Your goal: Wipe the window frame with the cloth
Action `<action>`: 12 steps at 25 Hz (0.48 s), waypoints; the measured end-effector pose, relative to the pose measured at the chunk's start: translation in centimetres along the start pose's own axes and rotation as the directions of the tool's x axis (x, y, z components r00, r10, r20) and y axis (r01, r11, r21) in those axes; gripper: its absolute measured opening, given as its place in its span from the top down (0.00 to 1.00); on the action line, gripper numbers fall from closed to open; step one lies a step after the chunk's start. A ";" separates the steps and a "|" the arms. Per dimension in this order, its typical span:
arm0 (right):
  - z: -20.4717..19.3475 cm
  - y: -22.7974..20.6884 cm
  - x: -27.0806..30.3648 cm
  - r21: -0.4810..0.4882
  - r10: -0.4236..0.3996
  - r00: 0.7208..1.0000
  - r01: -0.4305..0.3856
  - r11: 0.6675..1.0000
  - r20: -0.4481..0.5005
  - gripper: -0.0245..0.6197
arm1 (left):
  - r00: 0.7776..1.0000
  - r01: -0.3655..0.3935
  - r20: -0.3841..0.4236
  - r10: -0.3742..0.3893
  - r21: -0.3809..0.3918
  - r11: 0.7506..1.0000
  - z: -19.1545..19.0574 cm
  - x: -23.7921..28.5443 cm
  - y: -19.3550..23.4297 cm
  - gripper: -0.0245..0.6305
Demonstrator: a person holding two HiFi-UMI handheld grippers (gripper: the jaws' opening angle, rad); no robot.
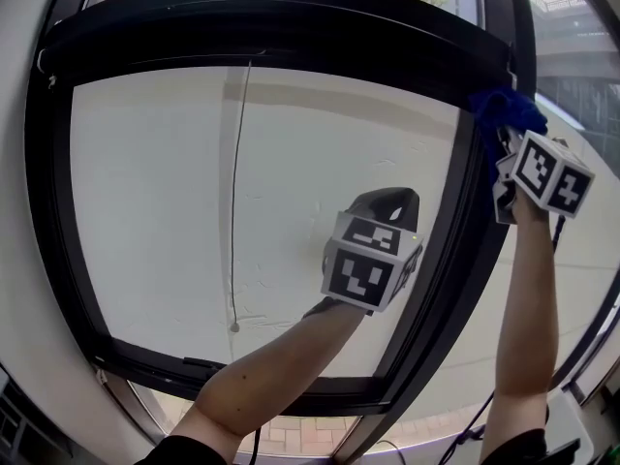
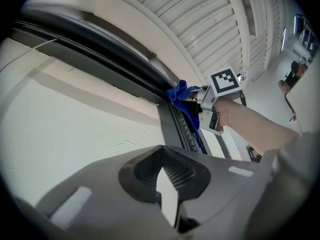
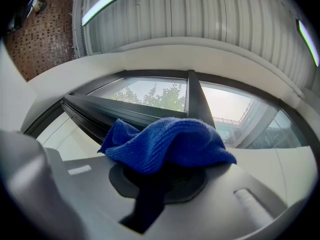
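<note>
Two forearms reach up from the bottom of the head view toward a dark window frame [image 1: 291, 27], each hand working a marker-cubed tool. The left gripper [image 1: 386, 204] hangs in front of the pale pane [image 1: 174, 221], near a thin cord [image 1: 235, 211] that dangles down the glass, and touches neither the frame nor the cloth. Higher and to the right, the right gripper [image 1: 504, 158] presses a blue cloth [image 1: 506, 111] into the corner where the top rail meets the upright post [image 1: 455, 260]. Seen from the left gripper view, that tool's own jaws stand together with nothing between them, while across the pane the cloth [image 2: 181, 94] sits bunched against the frame's corner, part of it trailing down the post. From the right gripper view, the jaws are clamped on the cloth [image 3: 170, 144], which mounds over their tips, with the post [image 3: 197, 104] rising straight ahead and just beyond it. The wipe appears to be under way at the frame's upper right; the post's long axis runs from the cloth down toward the person, so a downward stroke would likely fall to the right hand, the nearer one by far. No bucket or other container shows in any view.
</note>
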State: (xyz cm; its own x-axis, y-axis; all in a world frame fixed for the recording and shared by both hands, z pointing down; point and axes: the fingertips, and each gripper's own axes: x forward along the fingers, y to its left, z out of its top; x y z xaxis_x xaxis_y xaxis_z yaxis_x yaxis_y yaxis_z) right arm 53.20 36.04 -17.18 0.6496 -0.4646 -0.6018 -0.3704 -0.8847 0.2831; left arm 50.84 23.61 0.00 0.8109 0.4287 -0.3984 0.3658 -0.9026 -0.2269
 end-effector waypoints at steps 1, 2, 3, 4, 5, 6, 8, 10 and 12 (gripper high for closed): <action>-0.1 0.0 -0.1 -0.007 -0.007 1.000 0.007 1.000 0.002 0.88 | 1.000 0.000 -0.004 0.000 -0.001 1.000 -0.2 -0.1 0.0 0.98; -0.2 0.0 -0.1 -0.011 -0.013 1.000 0.013 1.000 0.003 0.88 | 1.000 -0.001 -0.009 0.001 -0.004 1.000 -0.4 -0.3 0.0 0.98; -0.3 0.1 -0.2 -0.013 -0.017 1.000 0.017 1.000 0.004 0.88 | 1.000 -0.004 -0.012 0.004 -0.008 1.000 -0.6 -0.5 0.1 0.98; -0.4 0.1 -0.3 -0.012 -0.017 1.000 0.017 1.000 0.003 0.88 | 1.000 -0.007 -0.016 0.007 -0.012 1.000 -0.9 -0.6 0.2 0.98; -0.6 0.2 -0.5 -0.008 -0.015 1.000 0.015 1.000 0.001 0.88 | 1.000 -0.010 -0.021 0.010 -0.017 1.000 -1.1 -0.8 0.3 0.98; -0.9 0.2 -0.6 -0.004 -0.012 1.000 0.012 1.000 0.000 0.88 | 1.000 -0.012 -0.026 0.012 -0.021 1.000 -1.4 -0.9 0.3 0.98; -1.4 0.3 -1.1 0.001 -0.008 1.000 0.008 1.000 -0.002 0.88 | 0.999 -0.013 -0.038 0.012 -0.027 1.000 -2.0 -1.0 0.2 0.98; -2.0 0.4 -1.5 0.004 -0.008 1.000 0.008 1.000 -0.006 0.88 | 0.999 -0.011 -0.050 0.009 -0.034 0.999 -2.6 -1.2 -0.1 0.98; -2.7 0.6 -2.0 0.003 -0.010 1.000 0.010 1.000 -0.010 0.88 | 0.998 -0.011 -0.060 0.009 -0.043 0.999 -3.0 -1.3 -0.4 0.98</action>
State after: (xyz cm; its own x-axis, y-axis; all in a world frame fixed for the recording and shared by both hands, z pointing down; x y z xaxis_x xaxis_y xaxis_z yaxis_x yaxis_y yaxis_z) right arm 53.50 36.37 -13.78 0.6598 -0.4564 -0.5970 -0.3663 -0.8890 0.2747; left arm 51.03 23.30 3.29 0.8400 0.4178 -0.3461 0.3757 -0.9082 -0.1843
